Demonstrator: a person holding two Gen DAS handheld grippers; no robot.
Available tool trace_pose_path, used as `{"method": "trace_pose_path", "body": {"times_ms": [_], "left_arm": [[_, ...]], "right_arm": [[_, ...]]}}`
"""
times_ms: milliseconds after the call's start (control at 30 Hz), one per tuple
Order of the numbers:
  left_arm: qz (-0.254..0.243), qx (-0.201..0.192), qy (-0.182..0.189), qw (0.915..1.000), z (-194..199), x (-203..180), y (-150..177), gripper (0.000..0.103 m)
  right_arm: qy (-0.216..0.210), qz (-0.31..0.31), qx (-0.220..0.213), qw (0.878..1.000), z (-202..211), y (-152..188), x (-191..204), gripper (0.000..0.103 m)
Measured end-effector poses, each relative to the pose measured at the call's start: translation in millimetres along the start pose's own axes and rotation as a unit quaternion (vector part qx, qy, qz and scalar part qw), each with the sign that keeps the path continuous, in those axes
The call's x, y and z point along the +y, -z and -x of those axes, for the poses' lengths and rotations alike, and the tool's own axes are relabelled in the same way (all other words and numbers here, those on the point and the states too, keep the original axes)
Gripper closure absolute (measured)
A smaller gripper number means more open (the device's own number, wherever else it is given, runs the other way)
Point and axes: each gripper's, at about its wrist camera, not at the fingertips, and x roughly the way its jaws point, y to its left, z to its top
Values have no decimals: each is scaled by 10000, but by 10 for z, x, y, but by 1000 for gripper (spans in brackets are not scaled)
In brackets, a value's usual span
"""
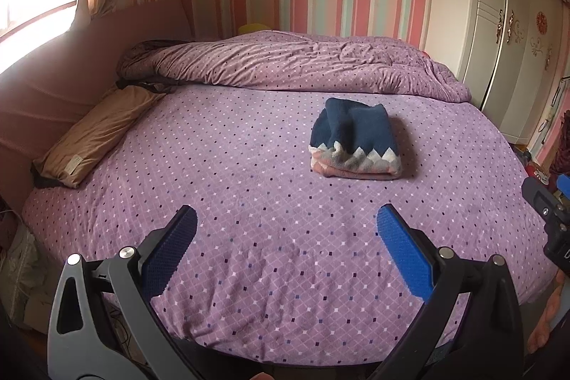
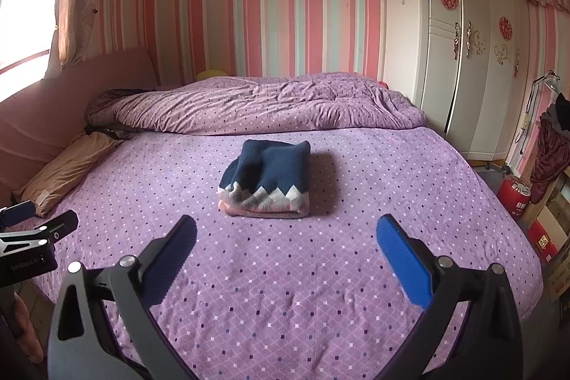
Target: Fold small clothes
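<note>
Both wrist cameras are looking forward from the near edge of the bed [image 1: 249, 166], facing the striped wall [image 2: 278, 31]. They are sharing the folded sweater [image 1: 354, 139], sitting mid-frame, nearer centre in the right view.

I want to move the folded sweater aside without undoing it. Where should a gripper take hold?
Probably grip the folded sweater at its near, zigzag-patterned edge, coming low from the front with the open right gripper. There the layers stack into one thick edge facing the fingers, so one pinch catches them all; the navy top is loose and rumpled.
</note>
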Motion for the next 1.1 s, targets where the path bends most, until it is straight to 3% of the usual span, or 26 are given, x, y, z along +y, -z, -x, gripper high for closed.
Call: {"method": "trace_pose_path", "body": {"times_ms": [633, 1100], "left_arm": [[-43, 77, 18, 10000, 37, -41, -34, 3], [-20, -1, -177, 9998, 60, 49, -81, 3]], "right_arm": [[95, -19, 112, 9999, -36, 3, -28, 2], [141, 40, 48, 9999, 16, -12, -35, 2]]}}
